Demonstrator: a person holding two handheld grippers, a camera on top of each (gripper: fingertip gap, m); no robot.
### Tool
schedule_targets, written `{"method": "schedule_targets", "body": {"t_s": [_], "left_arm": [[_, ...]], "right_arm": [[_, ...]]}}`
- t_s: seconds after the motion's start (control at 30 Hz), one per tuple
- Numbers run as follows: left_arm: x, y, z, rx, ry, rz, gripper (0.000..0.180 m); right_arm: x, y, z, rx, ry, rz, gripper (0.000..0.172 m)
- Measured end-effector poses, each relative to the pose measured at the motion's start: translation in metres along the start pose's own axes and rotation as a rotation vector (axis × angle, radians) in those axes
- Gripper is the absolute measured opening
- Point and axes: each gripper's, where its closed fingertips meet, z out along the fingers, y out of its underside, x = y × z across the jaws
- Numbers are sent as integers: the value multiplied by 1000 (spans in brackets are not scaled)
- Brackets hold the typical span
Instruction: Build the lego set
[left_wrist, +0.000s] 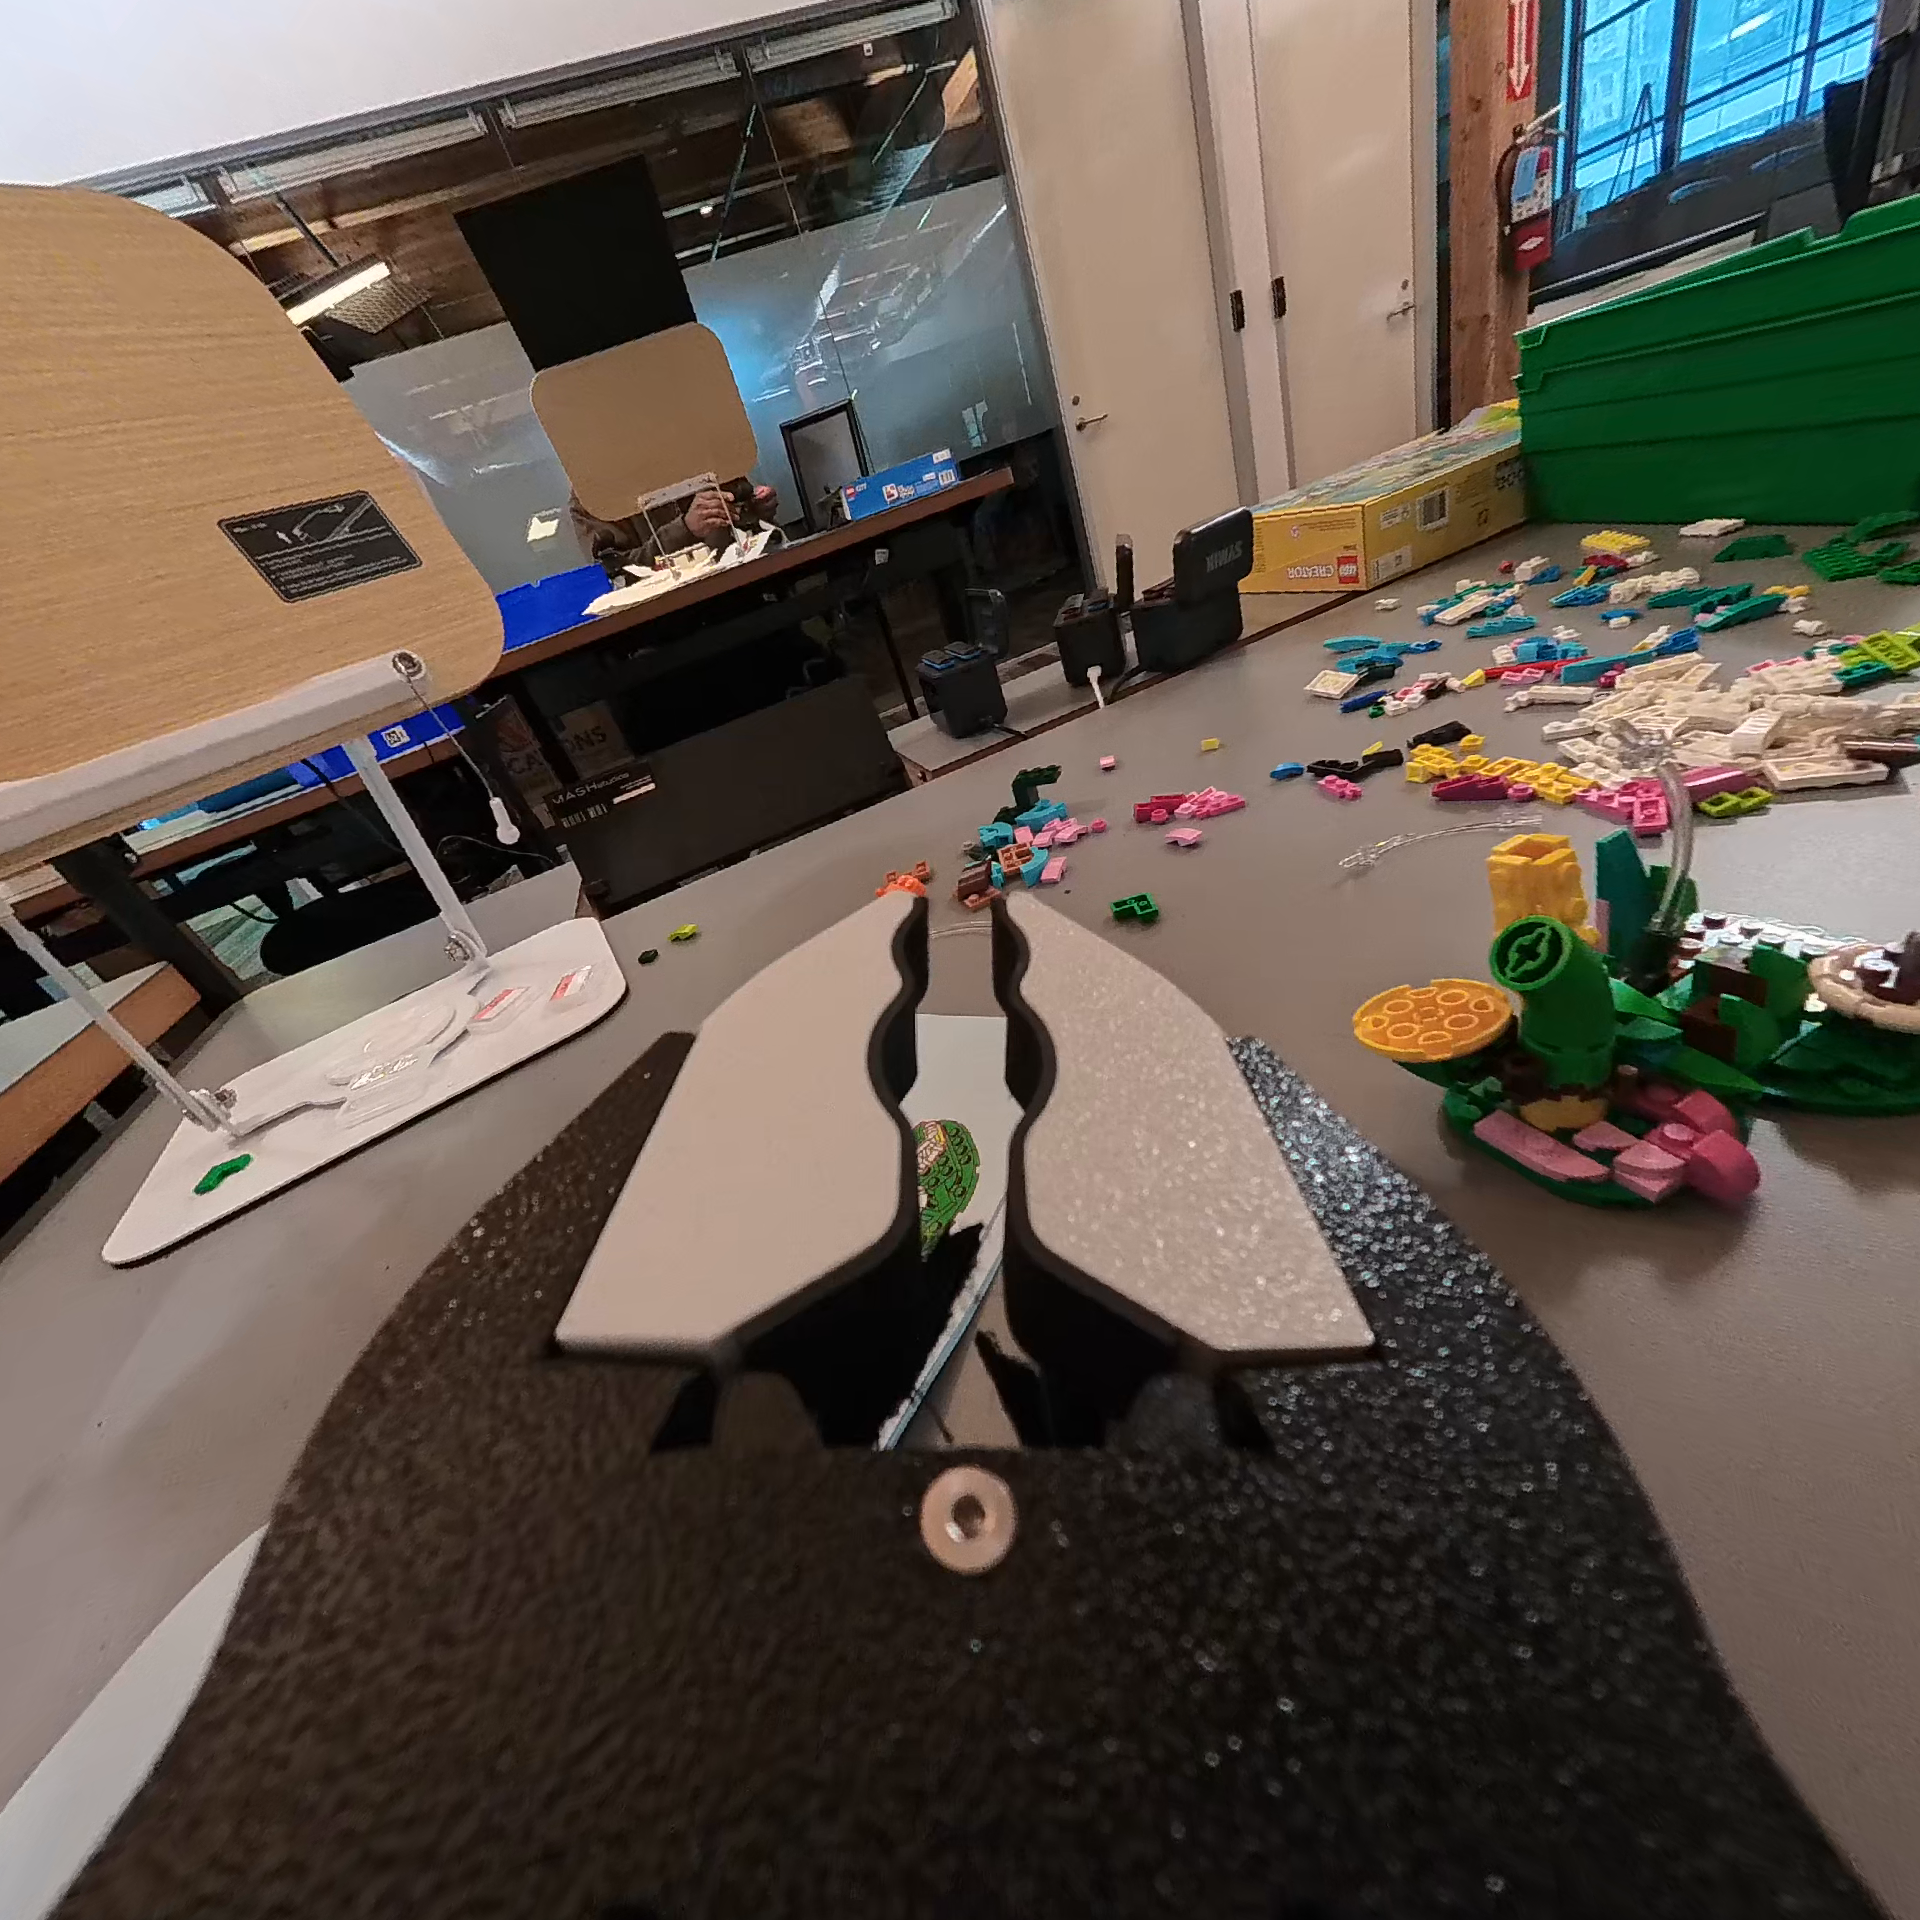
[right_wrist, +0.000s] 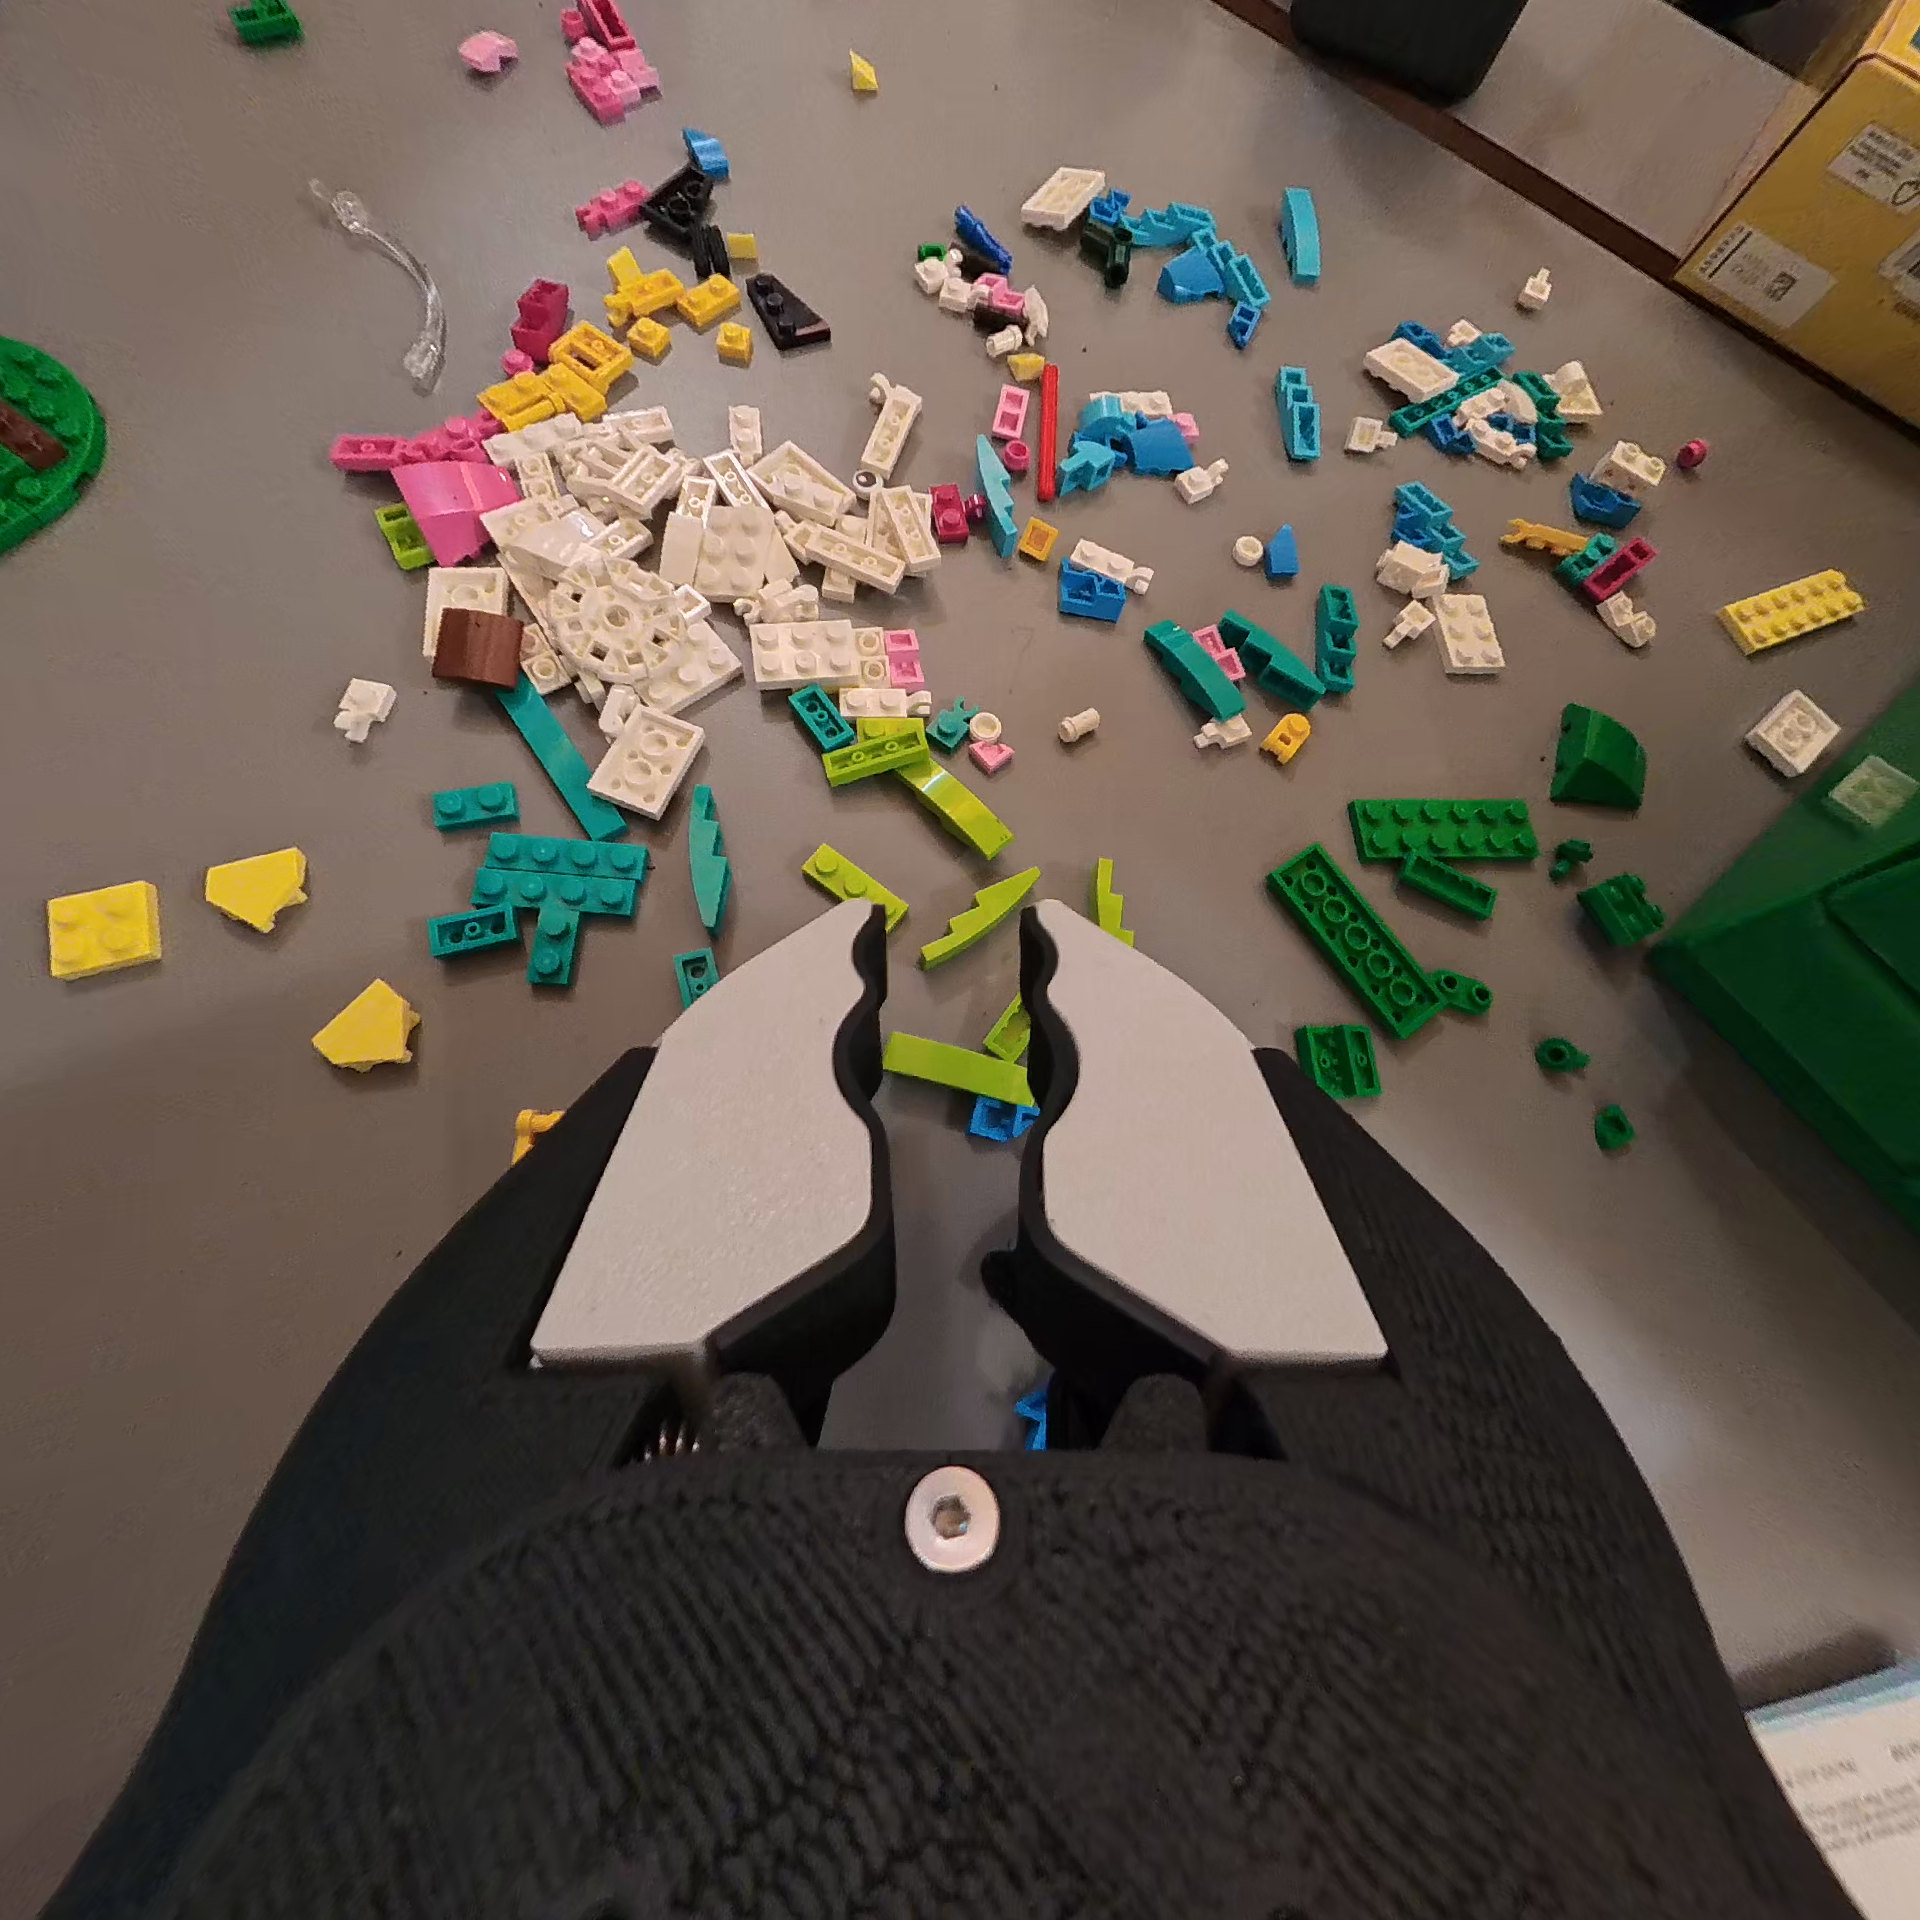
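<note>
The right gripper (right_wrist: 951, 925) is held part-open and empty above a lime-green serrated leaf piece (right_wrist: 979, 916), whose long axis is angled across the gap. The left gripper (left_wrist: 958, 914), narrowly parted, is kept empty over the grey table (left_wrist: 1195, 935).

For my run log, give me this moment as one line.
left gripper: jaws apart, empty, over booklet | right gripper: jaws apart, empty, above lime pieces | table: scattered bricks
</note>
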Motion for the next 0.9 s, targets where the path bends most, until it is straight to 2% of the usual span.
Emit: {"method": "schedule_targets", "body": {"t_s": [0.37,0.5,0.6,0.73,0.9], "left_arm": [[-1,0,0,2,-2,-1,12],[-3,0,0,0,-16,-3,14],[-11,-2,-2,21,-57,-24,26],[-20,-2,-3,30,-76,-103,54],[-26,-4,-4,41,-98,-154,81]], "right_arm": [[5,-7,1,30,35,4,23],[13,-11,-4,61,93,-1,25],[12,-20,-13,132,102,26,33],[10,-19,-26,160,151,65,48],[8,-17,-48,166,307,-35,64]]}}
